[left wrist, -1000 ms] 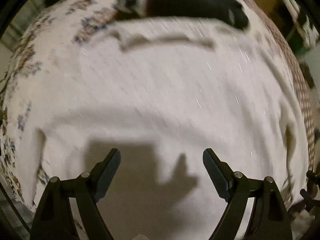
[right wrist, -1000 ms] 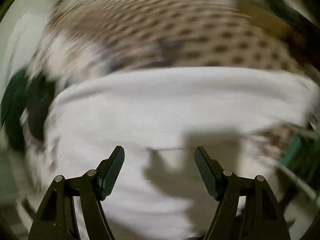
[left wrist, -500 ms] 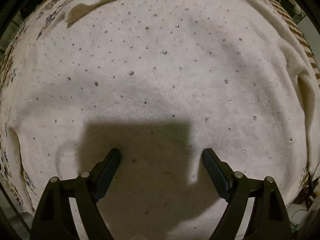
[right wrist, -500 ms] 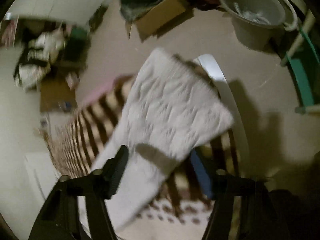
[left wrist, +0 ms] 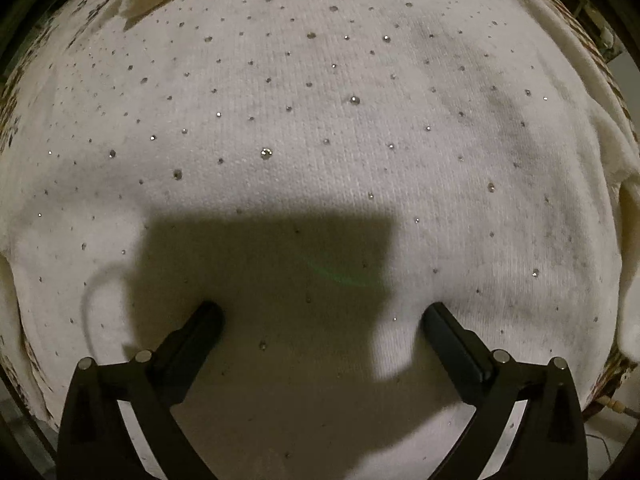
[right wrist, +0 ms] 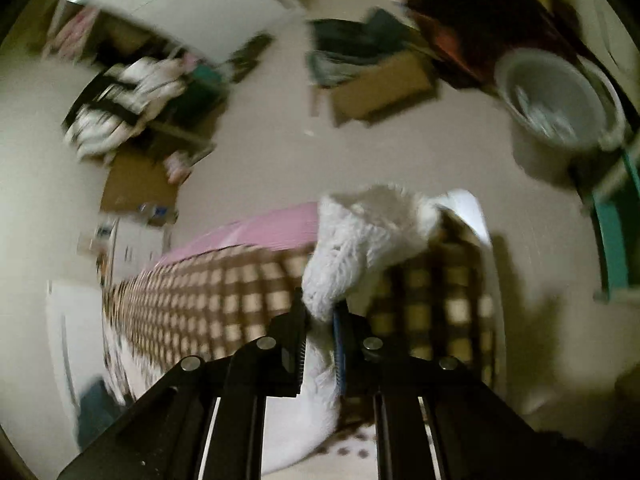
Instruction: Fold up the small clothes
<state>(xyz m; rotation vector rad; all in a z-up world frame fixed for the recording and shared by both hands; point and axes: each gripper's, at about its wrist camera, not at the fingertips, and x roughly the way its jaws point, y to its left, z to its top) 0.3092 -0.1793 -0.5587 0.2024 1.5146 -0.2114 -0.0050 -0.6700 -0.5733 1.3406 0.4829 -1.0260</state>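
Observation:
A white knit sweater (left wrist: 320,140) dotted with small shiny studs lies spread flat and fills the left wrist view. My left gripper (left wrist: 322,312) points straight down just above it. Its jaws are opening wide, and only the flat knit lies under the gap. In the right wrist view my right gripper (right wrist: 320,314) is closing, and its pads pinch a bunched end of the white sweater (right wrist: 360,240). That end rises out of the jaws over the bed's edge. The rest of the garment is hidden behind the fingers.
A brown checked blanket (right wrist: 224,284) and a pink sheet (right wrist: 272,230) cover the bed below the right gripper. On the floor beyond stand a grey bucket (right wrist: 552,100), a cardboard box (right wrist: 384,84) and a teal frame (right wrist: 612,240). A floral cover (left wrist: 24,80) shows around the sweater.
The left gripper sank closer to the sweater and its jaws spread wider. The right gripper swung from over the sweater to the bed's edge and closed on the white knit end.

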